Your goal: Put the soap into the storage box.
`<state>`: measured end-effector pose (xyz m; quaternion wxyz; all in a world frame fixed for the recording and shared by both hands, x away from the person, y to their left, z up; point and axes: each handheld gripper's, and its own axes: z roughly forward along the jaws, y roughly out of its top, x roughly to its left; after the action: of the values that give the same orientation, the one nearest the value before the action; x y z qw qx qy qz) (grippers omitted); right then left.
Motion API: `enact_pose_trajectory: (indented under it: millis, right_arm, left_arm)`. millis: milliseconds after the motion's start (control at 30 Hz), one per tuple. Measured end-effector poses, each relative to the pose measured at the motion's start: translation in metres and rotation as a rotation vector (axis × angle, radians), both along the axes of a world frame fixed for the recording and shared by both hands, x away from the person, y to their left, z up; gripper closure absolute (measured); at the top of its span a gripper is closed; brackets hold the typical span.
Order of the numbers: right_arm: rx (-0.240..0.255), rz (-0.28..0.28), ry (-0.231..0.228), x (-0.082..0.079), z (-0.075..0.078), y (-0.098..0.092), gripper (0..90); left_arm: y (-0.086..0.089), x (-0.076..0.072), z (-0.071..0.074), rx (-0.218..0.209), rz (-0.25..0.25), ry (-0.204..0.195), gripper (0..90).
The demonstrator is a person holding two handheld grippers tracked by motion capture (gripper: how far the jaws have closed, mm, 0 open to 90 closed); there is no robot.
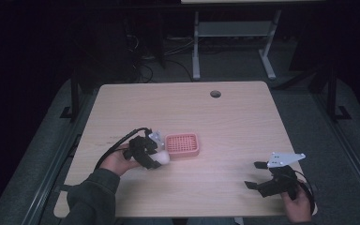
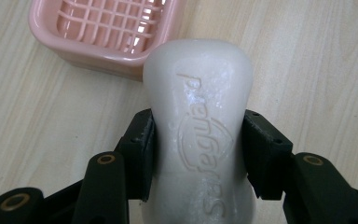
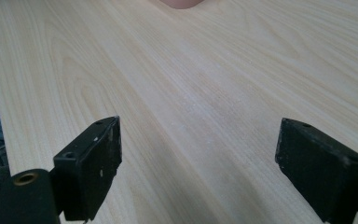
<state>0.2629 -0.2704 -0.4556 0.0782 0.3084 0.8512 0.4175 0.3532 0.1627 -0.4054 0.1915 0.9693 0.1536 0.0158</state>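
A white bar of soap (image 2: 199, 121) with raised lettering is clamped between the two black jaws of my left gripper (image 2: 198, 156). In the high view the left gripper (image 1: 157, 157) holds the soap bar (image 1: 162, 157) just left of a pink slotted soap dish (image 1: 182, 145) that rests on the table. The same pink dish (image 2: 107, 32) lies just beyond the soap in the left gripper view. My right gripper (image 1: 255, 174) stands open near the table's front right, with bare wood between its jaws (image 3: 200, 163).
The light wooden table (image 1: 225, 122) has a round cable hole (image 1: 215, 93) near its far edge. Beyond the table, a white desk frame (image 1: 234, 33) and cables stand on the dark floor.
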Motion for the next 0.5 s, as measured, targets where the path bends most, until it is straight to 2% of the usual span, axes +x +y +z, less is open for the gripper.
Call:
enact_pose_trajectory:
  millis: [500]
  right_arm:
    - [0.01, -0.001, 0.002, 0.0001, 0.0001, -0.0002, 14.2]
  left_arm:
    - [-0.0101, 0.0092, 0.0068, 0.006, -0.014, -0.003, 49.6]
